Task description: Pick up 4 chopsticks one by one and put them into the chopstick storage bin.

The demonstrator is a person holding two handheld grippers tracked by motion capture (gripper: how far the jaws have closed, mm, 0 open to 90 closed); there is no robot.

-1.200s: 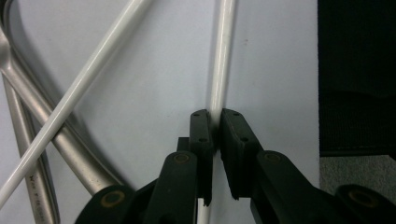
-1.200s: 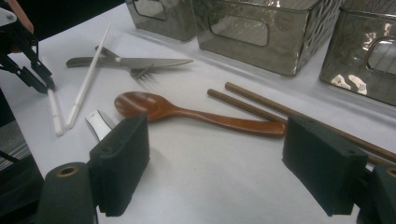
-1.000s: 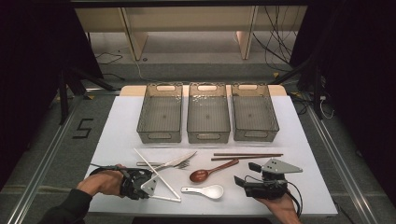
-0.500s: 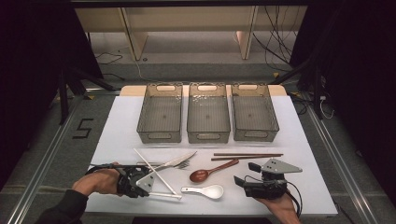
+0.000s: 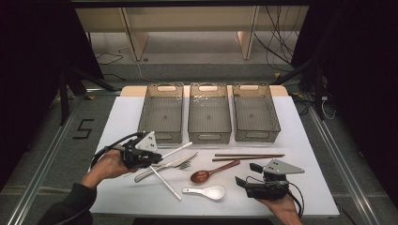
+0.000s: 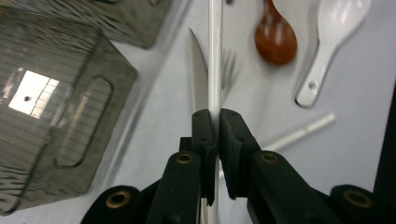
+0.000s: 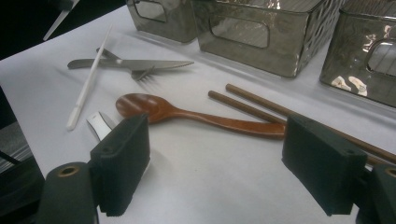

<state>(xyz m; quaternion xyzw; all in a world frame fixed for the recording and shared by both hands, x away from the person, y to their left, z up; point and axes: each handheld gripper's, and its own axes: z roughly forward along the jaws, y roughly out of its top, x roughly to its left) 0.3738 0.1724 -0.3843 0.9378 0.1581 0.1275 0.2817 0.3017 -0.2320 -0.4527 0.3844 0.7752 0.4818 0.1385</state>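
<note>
Two jaws, left: I have them clamped on a white chopstick (image 6: 215, 56); in the left gripper view the stick runs straight out between the black pads.
Left gripper (image 5: 149, 158): I hold it above the near-left part of the desk (image 5: 309, 140), pointing toward the bins.
Where the stick is: off the desk at the held end, its free end slanting toward the left bin (image 5: 161, 112) in the high view.
Handling: I judge it light, stiff and smooth, so it can swivel or slip between the pads; a hold nearer its middle would keep it from tipping.
Second white chopstick (image 5: 165, 183): lies flat on the desk below the gripper, crossing near the knife (image 5: 164, 166); I would take it mid-length too, and its round shaft may roll.
Right jaws: standing wide apart with nothing between them, as the right gripper view shows.
Right gripper (image 5: 245, 174): rests low at the near-right of the desk, just right of the white soup spoon (image 5: 204, 191).
Near neighbours: knife and fork (image 5: 184, 165) lie together just beside the loose stick; the brown wooden spoon (image 5: 213, 171) lies right of them.
Farther out: a pair of brown chopsticks (image 5: 248, 157) lies side by side in front of the middle bin (image 5: 209, 112) and right bin (image 5: 256, 112).
In the way: the near wall of the left bin is what the stick's tip must clear, I reckon; all three bins look empty.
</note>
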